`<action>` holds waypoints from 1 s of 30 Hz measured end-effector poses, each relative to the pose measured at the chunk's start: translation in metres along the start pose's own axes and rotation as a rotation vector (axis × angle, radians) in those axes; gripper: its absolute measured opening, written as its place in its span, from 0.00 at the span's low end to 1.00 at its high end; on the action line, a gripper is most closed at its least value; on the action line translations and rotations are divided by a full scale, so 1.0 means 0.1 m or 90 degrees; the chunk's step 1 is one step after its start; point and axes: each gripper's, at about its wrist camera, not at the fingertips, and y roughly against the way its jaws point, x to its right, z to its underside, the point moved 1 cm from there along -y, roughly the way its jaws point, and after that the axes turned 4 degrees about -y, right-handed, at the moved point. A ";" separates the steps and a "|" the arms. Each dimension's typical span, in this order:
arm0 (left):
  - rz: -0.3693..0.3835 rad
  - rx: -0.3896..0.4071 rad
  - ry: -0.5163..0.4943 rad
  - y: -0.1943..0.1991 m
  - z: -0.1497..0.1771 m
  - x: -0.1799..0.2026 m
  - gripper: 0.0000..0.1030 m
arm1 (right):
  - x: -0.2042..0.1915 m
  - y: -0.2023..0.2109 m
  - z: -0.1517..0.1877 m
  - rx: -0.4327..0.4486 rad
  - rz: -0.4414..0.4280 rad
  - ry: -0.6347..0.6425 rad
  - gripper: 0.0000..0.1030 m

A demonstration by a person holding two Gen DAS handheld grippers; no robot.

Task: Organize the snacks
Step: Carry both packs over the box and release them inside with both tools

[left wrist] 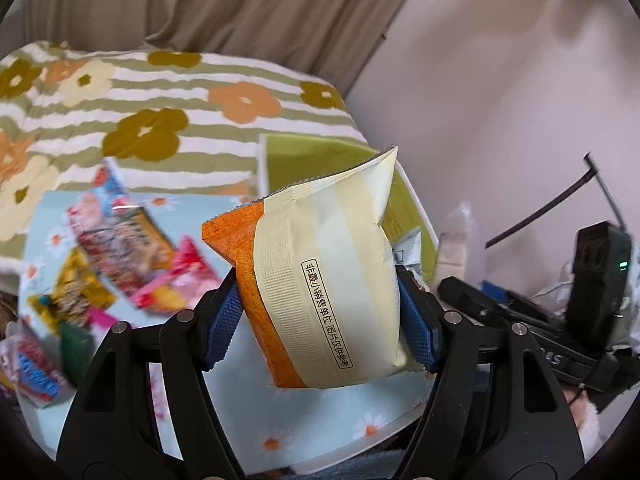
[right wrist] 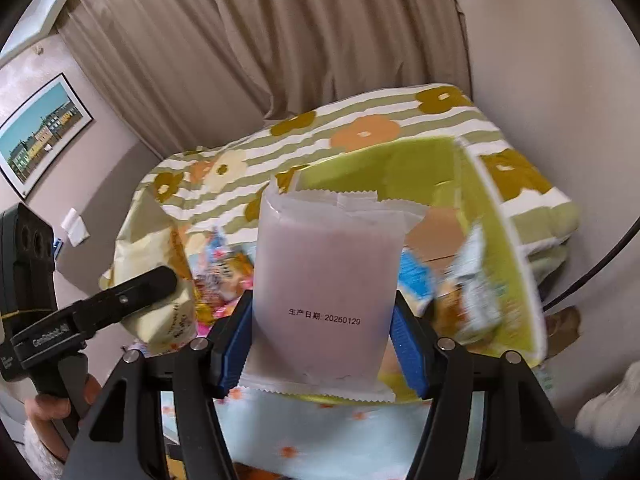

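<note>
Between the blue pads of the left hand-held gripper (left wrist: 320, 316) sits an orange and cream snack packet (left wrist: 320, 280), clamped at both sides and standing nearly upright with its serrated top edge tilted to the right, lifted clear of the pale blue daisy-print cloth (left wrist: 280, 440) below. Left of that gripper, several more snack packets (left wrist: 120, 248) lie scattered on the cloth, too blurred to identify. Behind the held packet stands a green box (left wrist: 304, 160), just beyond it. The right hand-held gripper (right wrist: 322, 332) grips a pale pink translucent packet (right wrist: 324, 292) printed with a date, held upright between its pads with the crimped lower edge hanging just under the fingers. Directly beyond and to the right of this packet is the same green box (right wrist: 500, 248), open toward the camera, with a few blurred snack packets (right wrist: 468, 280) inside. A striped flower-print quilt (right wrist: 360, 128) lies behind everything, backed by a beige curtain (right wrist: 260, 40).
</note>
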 end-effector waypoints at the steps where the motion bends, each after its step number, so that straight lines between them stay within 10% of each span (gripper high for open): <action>1: -0.006 -0.011 -0.003 -0.14 -0.02 0.08 0.66 | 0.11 0.00 -0.04 -0.005 -0.002 -0.004 0.58; 16: -0.131 -0.126 -0.110 -1.15 0.04 0.58 0.66 | 0.67 -0.19 -0.19 -0.046 -0.017 -0.010 0.58; 18: -0.136 -0.116 -0.123 -1.14 0.01 0.59 0.69 | 0.68 -0.20 -0.19 -0.046 -0.014 -0.013 0.58; 21: -0.164 -0.099 -0.156 -1.09 -0.05 0.61 1.00 | 0.68 -0.21 -0.19 -0.048 -0.012 -0.020 0.58; 30: -0.121 -0.091 -0.109 -0.84 0.00 0.40 1.00 | 0.63 -0.32 -0.12 -0.062 0.020 0.011 0.58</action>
